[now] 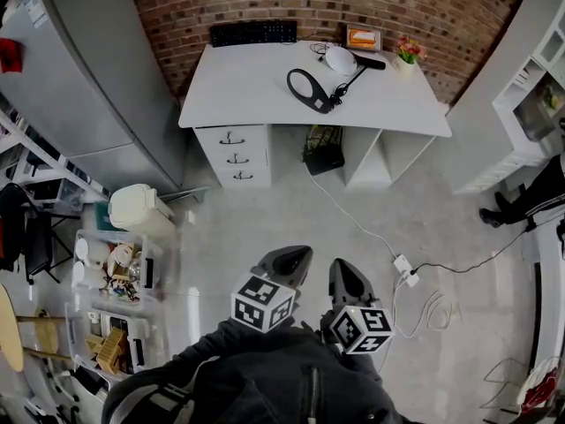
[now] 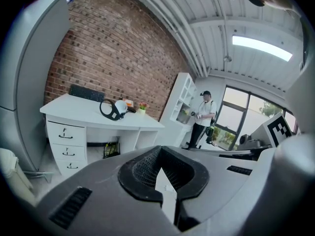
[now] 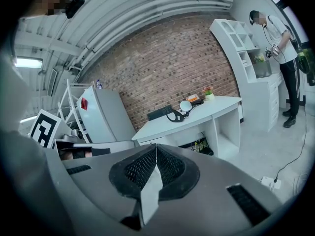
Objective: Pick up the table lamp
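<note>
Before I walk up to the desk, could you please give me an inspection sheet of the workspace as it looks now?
Surface: white desk, mostly bare, against the brick wall.
Job's things: table lamp on the desk, right of centre, untouched.
Clutter: keyboard, orange box and flower pot along the desk's back edge; storage bins on the floor at left.
Grippers: left gripper and right gripper both shut, empty, far short of the desk.
Cables: a cable runs from under the desk to a power strip on the floor.
Surroundings: grey cabinet left, white shelving right, a person beside it.
</note>
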